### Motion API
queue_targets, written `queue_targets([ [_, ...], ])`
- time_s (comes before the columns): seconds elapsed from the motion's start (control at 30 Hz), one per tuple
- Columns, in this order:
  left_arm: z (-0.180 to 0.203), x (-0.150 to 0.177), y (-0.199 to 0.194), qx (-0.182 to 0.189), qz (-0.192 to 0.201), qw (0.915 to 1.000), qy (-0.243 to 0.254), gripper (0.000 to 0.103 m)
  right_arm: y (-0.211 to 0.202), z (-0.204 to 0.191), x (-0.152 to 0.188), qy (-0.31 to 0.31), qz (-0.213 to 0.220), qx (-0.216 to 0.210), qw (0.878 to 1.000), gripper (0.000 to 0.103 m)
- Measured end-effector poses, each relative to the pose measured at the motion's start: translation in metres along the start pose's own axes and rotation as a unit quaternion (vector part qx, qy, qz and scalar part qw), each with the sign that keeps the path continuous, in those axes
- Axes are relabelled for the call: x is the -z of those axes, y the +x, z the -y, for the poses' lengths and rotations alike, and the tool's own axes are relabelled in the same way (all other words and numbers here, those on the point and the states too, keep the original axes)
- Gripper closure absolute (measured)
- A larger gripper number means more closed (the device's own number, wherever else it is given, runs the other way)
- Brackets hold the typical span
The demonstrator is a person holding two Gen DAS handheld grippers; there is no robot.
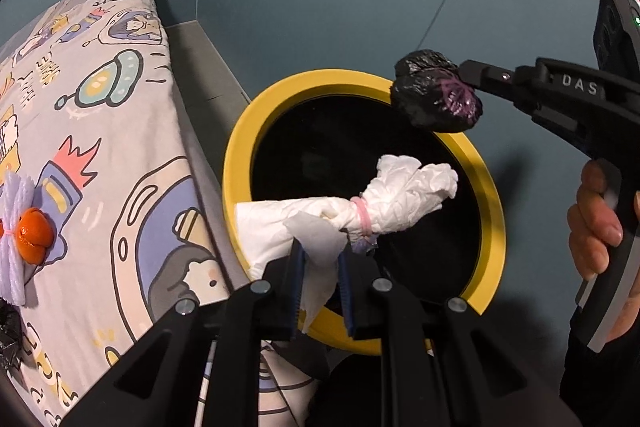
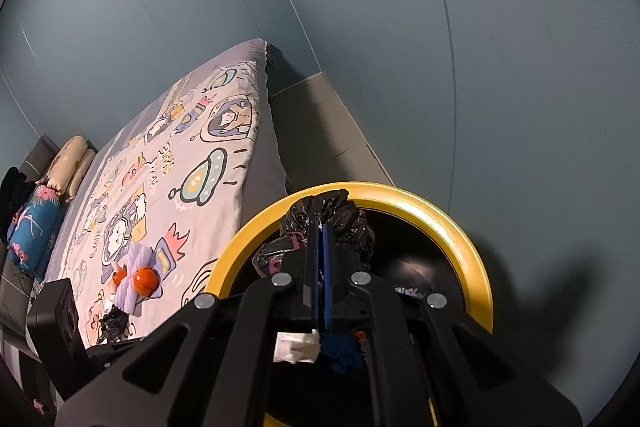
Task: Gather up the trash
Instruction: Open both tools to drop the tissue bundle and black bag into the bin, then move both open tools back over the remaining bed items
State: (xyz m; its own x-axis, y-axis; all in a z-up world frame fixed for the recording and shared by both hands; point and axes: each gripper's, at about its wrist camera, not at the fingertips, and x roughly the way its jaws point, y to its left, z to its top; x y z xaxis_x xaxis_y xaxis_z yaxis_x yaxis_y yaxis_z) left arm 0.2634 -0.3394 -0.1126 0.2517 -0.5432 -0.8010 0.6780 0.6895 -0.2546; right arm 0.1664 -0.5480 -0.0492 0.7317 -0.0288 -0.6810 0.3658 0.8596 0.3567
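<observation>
Hovering over the yellow bin (image 1: pixel 240 163), left tool (image 1: pixel 320 267) grips tissue (image 1: pixel 384 199), right tool (image 2: pixel 320 247) clamps black bag (image 2: pixel 332 211); releasing comes next.

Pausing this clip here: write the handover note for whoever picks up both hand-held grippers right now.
Left hand-held gripper: shut on the white tissue bundle, held over the yellow-rimmed bin.
Right hand-held gripper: shut on the black plastic wad, over the bin's far rim.
Done: both pieces carried to the bin.
Left: release both. Still on the bed: the lavender yarn with orange fruit and a black scrap.
</observation>
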Motion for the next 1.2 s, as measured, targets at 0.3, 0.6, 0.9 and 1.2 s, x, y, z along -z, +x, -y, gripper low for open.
queue_targets([
  [0.3,0.003,0.0,-0.002,0.01,0.004,0.9999,-0.003,0.076,-0.002,-0.001,-0.001,0.002,-0.001,0.0,1.0,0.101],
  [0.6,-0.002,0.002,-0.015,0.014,0.019,0.9997,-0.01,0.054,-0.008,-0.003,-0.002,0.002,0.001,0.012,1.0,0.101],
  [0.9,-0.026,0.005,-0.041,-0.006,0.044,0.9985,-0.031,0.046,-0.015,-0.016,-0.001,-0.007,0.001,0.008,1.0,0.101],
  [1.2,-0.072,0.014,-0.075,-0.039,0.068,0.9944,-0.07,0.039,-0.021,-0.052,-0.001,-0.036,0.001,-0.003,0.999,0.101],
])
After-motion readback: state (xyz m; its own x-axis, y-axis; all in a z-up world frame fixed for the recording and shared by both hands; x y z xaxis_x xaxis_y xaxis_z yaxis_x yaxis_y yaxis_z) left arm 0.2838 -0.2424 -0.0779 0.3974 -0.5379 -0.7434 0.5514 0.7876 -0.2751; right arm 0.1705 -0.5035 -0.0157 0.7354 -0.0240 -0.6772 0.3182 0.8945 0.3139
